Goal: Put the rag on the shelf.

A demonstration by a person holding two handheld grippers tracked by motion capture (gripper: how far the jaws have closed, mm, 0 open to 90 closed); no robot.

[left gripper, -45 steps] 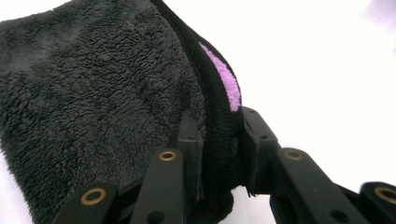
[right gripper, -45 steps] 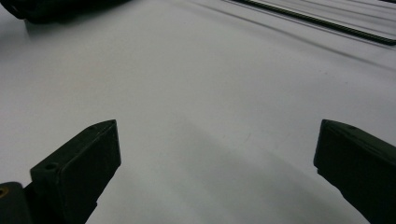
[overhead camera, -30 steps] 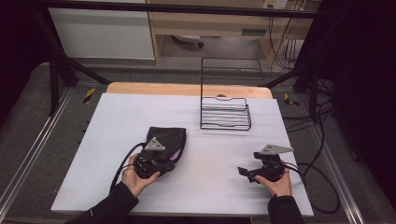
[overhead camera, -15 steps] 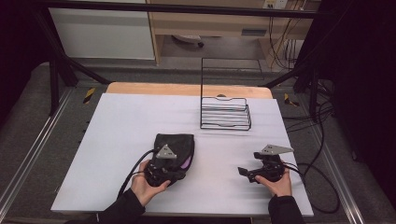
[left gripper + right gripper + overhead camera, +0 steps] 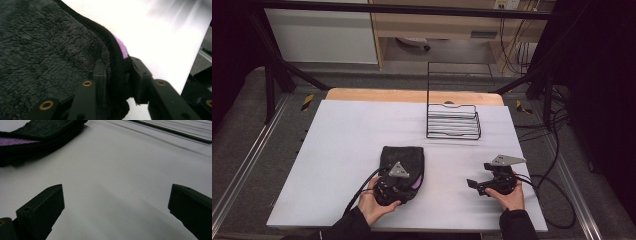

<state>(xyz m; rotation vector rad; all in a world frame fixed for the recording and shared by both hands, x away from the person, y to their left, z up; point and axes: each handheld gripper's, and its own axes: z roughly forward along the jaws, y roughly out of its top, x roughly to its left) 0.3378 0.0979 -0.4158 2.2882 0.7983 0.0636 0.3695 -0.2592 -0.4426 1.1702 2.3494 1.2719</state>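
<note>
Folded black fleece cloth with a purple inner layer showing at its edge, lying flat on the white desk near the front, left of centre. The left hand-held gripper sits at the cloth's near edge; in the left gripper view its two black jaws straddle the thick black hem, one over the fleece face and one on the outer side beside the purple strip. The jaws have just been opening, with the hem between them; the left pad lies against the fabric and a narrow gap shows at the right pad. The right hand-held gripper rests low over bare desk, well apart to the right of the cloth, jaws spread wide with nothing between them. A black wire rack stands farther back on the desk, right of centre, apart from the cloth.
</note>
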